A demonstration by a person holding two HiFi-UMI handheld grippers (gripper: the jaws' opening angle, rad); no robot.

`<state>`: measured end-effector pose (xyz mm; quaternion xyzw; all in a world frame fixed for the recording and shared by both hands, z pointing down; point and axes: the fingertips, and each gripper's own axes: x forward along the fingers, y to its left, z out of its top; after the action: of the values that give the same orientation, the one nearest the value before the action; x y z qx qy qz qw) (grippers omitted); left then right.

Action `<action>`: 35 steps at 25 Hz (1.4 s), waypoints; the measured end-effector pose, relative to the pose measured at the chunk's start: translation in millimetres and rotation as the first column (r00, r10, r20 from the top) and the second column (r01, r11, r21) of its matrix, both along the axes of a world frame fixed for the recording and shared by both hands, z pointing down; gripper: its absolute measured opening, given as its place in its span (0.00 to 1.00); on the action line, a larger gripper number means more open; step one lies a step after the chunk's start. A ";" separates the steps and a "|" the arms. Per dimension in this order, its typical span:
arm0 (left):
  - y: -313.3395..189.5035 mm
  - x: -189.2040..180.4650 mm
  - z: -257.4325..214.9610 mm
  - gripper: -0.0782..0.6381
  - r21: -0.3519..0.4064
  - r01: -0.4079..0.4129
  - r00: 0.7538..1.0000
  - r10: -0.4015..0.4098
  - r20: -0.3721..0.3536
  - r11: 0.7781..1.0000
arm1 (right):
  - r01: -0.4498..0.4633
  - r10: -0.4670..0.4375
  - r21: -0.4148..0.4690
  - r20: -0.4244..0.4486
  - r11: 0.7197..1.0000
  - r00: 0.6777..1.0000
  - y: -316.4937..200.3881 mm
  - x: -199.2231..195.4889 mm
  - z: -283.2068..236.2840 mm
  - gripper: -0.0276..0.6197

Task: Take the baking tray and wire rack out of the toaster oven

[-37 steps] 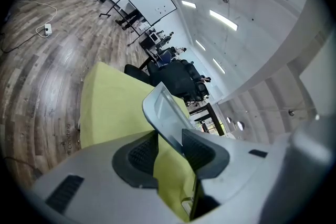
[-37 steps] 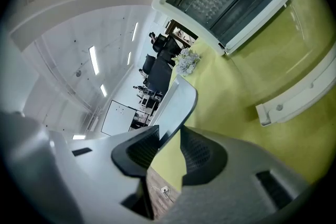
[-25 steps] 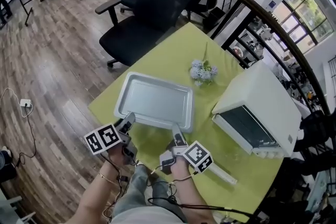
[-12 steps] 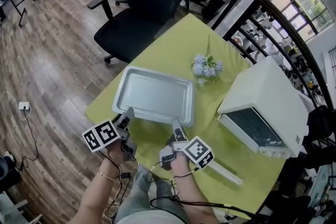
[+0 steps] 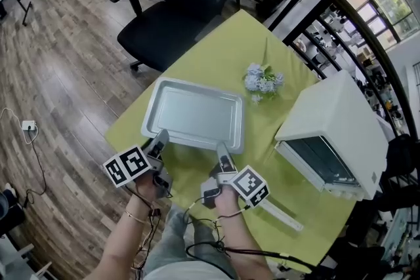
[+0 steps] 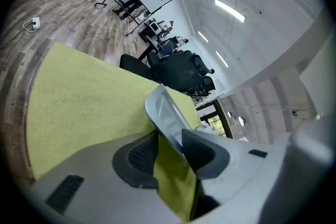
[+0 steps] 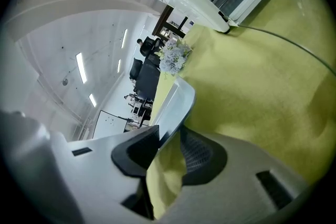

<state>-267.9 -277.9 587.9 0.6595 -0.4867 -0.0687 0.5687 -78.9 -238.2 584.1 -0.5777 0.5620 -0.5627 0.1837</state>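
The baking tray (image 5: 193, 113) is out on the counter (image 5: 223, 56), left gripper (image 5: 159, 140) and right gripper (image 5: 224, 155) fingers pinching its near rim; the wire rack is likely inside the toaster oven (image 5: 335, 121)

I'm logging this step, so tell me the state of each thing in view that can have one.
baking tray: empty, held by its near rim over the table.
left gripper: shut on the baking tray's rim.
right gripper: shut on the baking tray's rim.
toaster oven: standing on the table; door position unclear.
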 end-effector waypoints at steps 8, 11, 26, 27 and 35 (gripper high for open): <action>1.9 -1.4 8.5 0.30 -0.032 -0.012 0.999 0.013 0.032 0.999 | 0.009 -0.010 -0.032 -0.024 0.999 1.000 0.9 -1.0 11.3 0.24; 3.1 1.1 14.4 0.30 -0.057 -0.029 0.998 0.032 0.059 0.998 | 0.014 -0.016 -0.054 -0.038 0.998 0.999 0.7 1.4 16.6 0.23; 12.3 7.6 31.6 0.36 -0.169 -0.078 0.990 0.097 0.106 0.983 | -0.005 0.007 -0.091 0.022 0.996 1.000 2.0 -3.3 26.3 0.40; 13.2 7.7 31.1 0.37 -0.173 -0.076 0.991 0.094 0.099 0.982 | -0.006 0.009 -0.096 0.026 0.995 1.000 2.9 -4.3 26.5 0.42; 31.0 6.1 29.7 0.38 -0.196 -0.066 0.993 0.084 0.086 0.978 | -0.020 0.028 -0.140 0.058 0.990 0.998 20.0 -8.5 29.9 0.48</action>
<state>-261.8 -246.8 617.6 0.6217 -0.4918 0.0314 0.6088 -87.3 -218.2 613.9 -0.5788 0.5086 -0.6154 0.1663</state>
